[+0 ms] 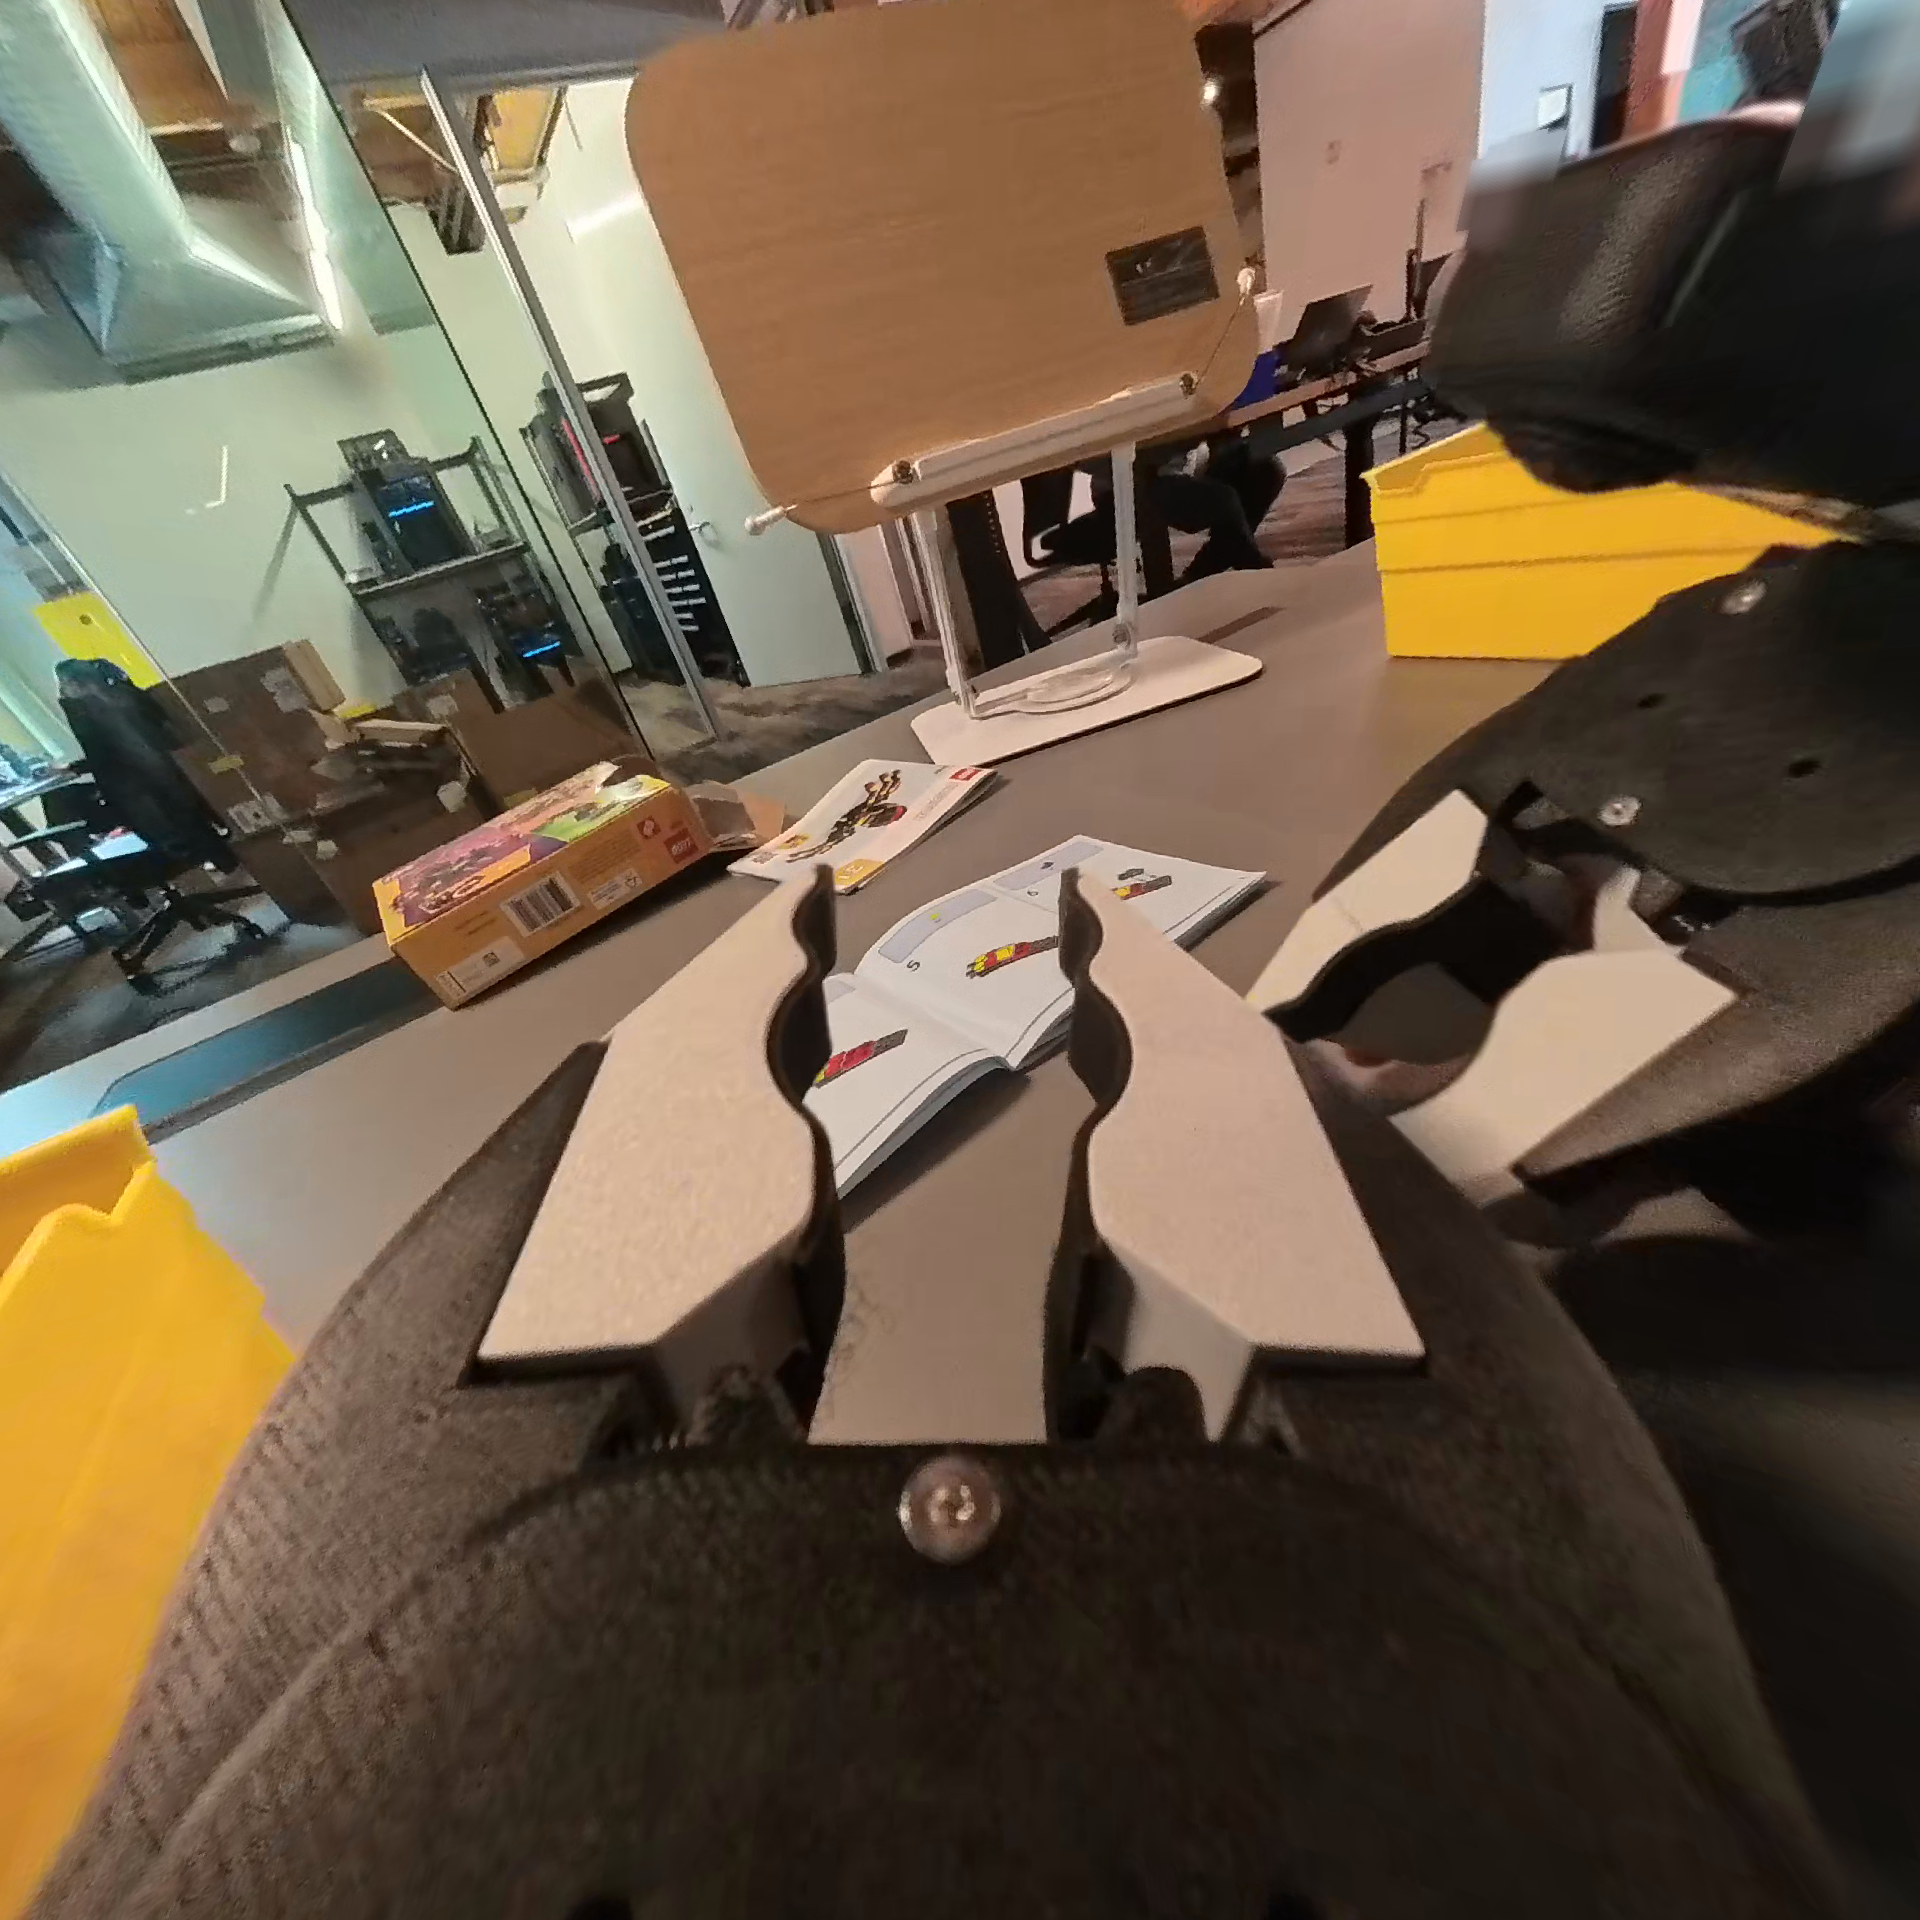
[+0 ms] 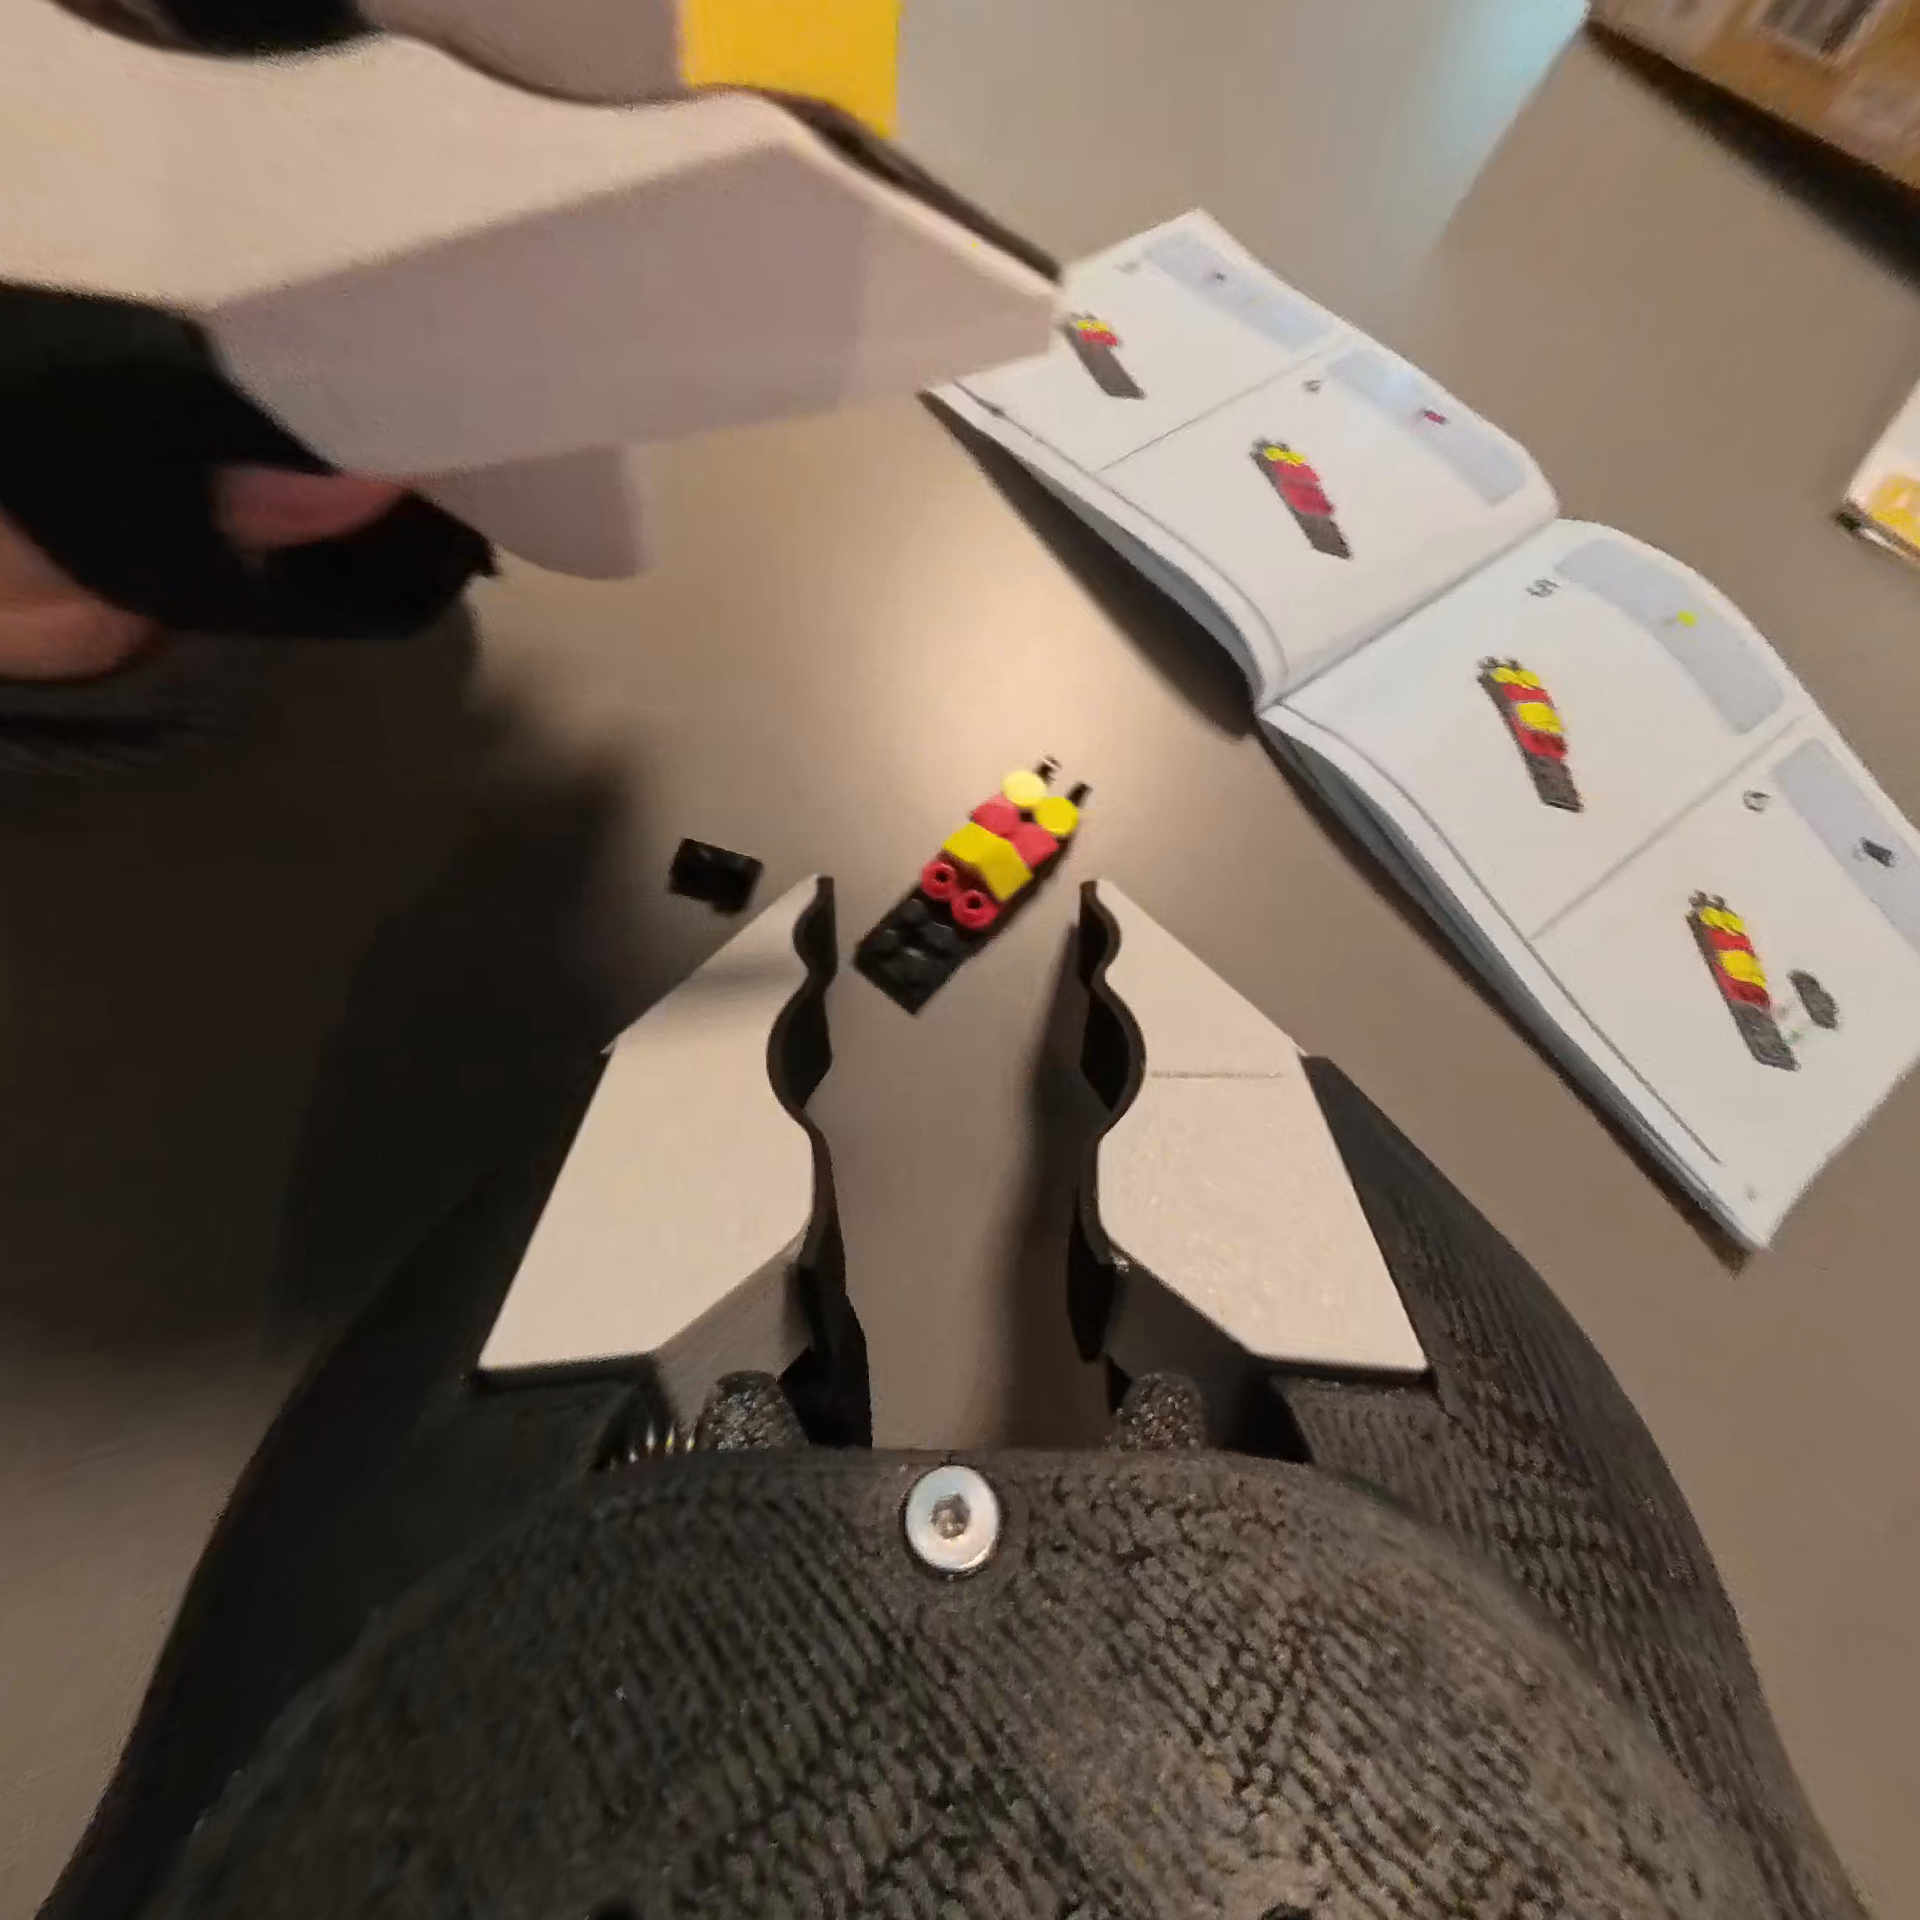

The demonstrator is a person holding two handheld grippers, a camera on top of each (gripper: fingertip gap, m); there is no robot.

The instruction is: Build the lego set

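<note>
Directly ahead of right gripper (image 2: 956, 914), parted and empty: lego build (image 2: 971, 888) on table (image 2: 727, 644), between fingertips.

Grey bench (image 1: 1299, 727) carries an open instruction booklet (image 2: 1455, 665) lying flat, a second closed booklet (image 1: 873, 821) and an orange lego box (image 1: 540, 883) farther back. Small partly built lego model (image 2: 977, 883) and a loose black piece (image 2: 715, 873) sit near the open booklet. Wooden-panel stand (image 1: 1091, 696) and yellow bins (image 1: 1507, 571) also rest on it.
</note>
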